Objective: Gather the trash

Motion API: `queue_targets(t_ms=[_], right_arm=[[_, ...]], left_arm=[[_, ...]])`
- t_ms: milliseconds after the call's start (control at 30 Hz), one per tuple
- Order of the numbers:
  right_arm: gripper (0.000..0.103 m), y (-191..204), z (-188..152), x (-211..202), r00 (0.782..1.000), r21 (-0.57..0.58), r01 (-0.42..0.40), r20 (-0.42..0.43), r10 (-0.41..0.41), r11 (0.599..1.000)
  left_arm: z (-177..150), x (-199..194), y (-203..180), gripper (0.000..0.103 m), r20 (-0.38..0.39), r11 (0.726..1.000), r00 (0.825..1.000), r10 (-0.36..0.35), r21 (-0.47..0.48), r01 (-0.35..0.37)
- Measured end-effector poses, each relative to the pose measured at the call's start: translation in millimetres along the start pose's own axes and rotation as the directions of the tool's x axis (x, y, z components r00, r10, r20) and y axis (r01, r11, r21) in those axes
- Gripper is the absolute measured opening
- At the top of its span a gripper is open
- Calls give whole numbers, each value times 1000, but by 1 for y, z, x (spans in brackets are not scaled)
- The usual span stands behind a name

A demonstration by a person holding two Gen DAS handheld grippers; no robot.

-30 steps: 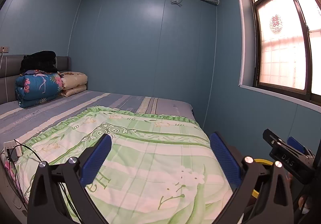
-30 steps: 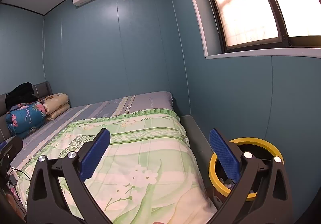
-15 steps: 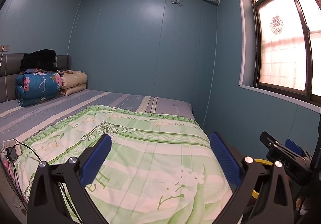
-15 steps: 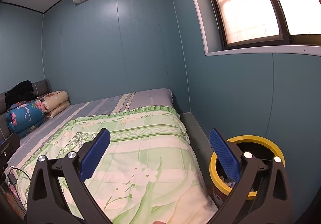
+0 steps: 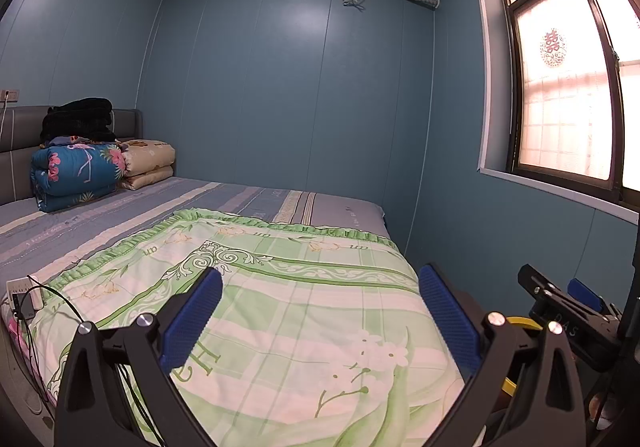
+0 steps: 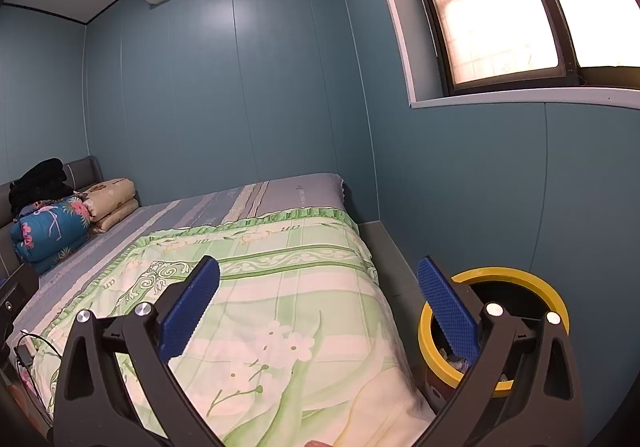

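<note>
A yellow-rimmed trash bin (image 6: pixel 516 277) stands on the floor between the bed and the window wall, with crumpled trash inside (image 6: pixel 456 361). My right gripper (image 6: pixel 318 307) is open and empty, held above the bed's near corner, its right finger in front of the bin. My left gripper (image 5: pixel 320 313) is open and empty over the green floral blanket (image 5: pixel 304 311). The left wrist view shows a sliver of the bin's rim (image 5: pixel 522 323) behind the right gripper's body (image 5: pixel 568 311). No loose trash shows on the bed.
The bed (image 5: pixel 248 203) fills the room's left. Folded quilts (image 5: pixel 76 175) and dark clothes (image 5: pixel 78 119) lie at the headboard. A charger with cables (image 5: pixel 24 297) sits at the bed's near left edge. A narrow floor strip (image 6: pixel 384 247) runs along the window wall.
Both views have shifted slightly; the right gripper's body sits a little lower and further right in the left view. Both grippers stay open and empty.
</note>
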State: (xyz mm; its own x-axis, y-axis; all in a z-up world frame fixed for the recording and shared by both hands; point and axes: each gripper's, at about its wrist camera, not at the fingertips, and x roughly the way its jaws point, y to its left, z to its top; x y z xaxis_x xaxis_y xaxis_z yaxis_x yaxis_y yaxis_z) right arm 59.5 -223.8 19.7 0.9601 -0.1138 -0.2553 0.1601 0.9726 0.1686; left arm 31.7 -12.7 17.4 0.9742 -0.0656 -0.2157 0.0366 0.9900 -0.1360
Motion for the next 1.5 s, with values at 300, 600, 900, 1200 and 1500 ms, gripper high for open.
queue_targets(t_ms=[300,600,900,1200,1500], right_arm=[[95,0,-4,4,1000,1,-2,-13,2,1000],[95,-2,-5,7,1000,4,-1,-21,1,1000],[95,-2,-6,10,1000,7,1,-31,0,1000],[95,-2,-8,11,999,10,1,-40,-1,1000],[95,-3,-8,13,999,12,1,-48,-1,1000]], left_arm=[[-2,2,4,95,-7,1000,1000,-6,-5,6],[-4,3,4,95,-16,1000,1000,-9,-6,9],[-5,4,4,95,-20,1000,1000,-14,-5,14],[-6,6,5,95,-28,1000,999,-19,-4,19],[-5,9,8,95,-33,1000,999,-24,-5,23]])
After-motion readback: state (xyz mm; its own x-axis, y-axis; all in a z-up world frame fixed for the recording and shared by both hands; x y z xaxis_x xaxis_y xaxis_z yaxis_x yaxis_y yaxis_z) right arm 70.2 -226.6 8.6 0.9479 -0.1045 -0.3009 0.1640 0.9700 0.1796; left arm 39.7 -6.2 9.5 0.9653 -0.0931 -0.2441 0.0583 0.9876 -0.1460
